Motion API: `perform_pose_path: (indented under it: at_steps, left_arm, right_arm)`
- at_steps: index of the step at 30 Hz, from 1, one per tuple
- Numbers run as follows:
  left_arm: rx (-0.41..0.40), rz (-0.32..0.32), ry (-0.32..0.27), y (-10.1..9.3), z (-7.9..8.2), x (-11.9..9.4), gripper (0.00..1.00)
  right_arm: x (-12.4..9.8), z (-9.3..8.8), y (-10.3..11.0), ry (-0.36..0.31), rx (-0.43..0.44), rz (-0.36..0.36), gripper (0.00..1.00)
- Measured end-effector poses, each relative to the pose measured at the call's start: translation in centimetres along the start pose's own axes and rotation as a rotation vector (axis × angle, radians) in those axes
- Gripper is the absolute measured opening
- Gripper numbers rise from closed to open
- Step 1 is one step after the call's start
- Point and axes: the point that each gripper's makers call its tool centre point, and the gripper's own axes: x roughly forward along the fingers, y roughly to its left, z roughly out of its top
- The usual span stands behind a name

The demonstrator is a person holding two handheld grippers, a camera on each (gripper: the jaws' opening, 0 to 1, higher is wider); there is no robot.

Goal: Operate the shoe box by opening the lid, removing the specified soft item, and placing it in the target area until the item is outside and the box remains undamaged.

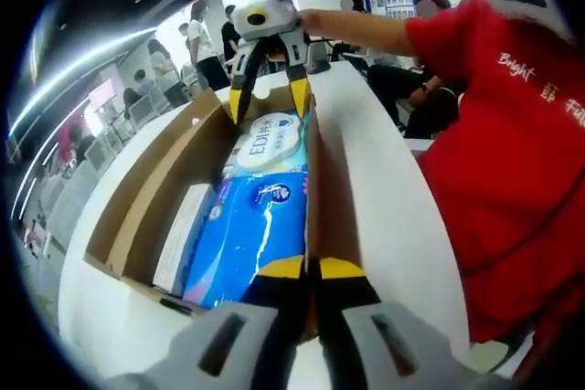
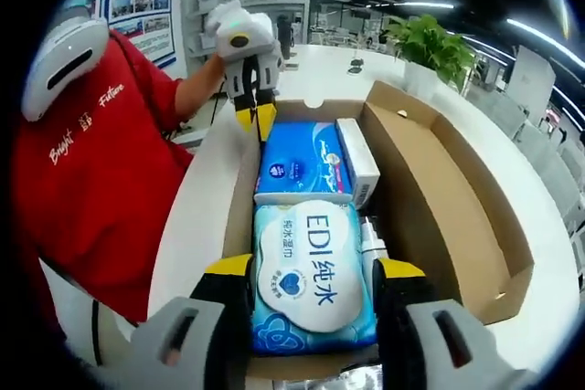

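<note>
Shoe box [image 2: 439, 180] lies open on the white bench [image 2: 196, 216], lid flap folded out flat on the side away from the person. Left gripper [image 1: 309, 271] has its fingers narrow, pinched on the box's near side wall, apparently to steady it. Right gripper [image 2: 315, 280] has fingers spread wide, straddling the wet wipes pack [image 2: 313, 271] at one end of the box, not yet closed on it. Blue tissue pack [image 2: 302, 162] and a white carton [image 2: 358, 160] lie beyond. Wipes are inside.
</note>
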Motion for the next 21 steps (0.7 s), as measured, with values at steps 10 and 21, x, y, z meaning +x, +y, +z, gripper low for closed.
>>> perform_pose_path:
  at_steps: [10,21]
  left_arm:
    - [-0.011,-0.026,-0.004,0.1,0.1,0.1,0.02]
    - [-0.029,-0.027,-0.018,0.4,-0.1,0.2,0.02]
  right_arm:
    - [0.3,-1.0,0.2,0.047,0.000,0.030,0.53]
    - [1.8,-1.3,0.3,0.069,0.011,0.110,0.54]
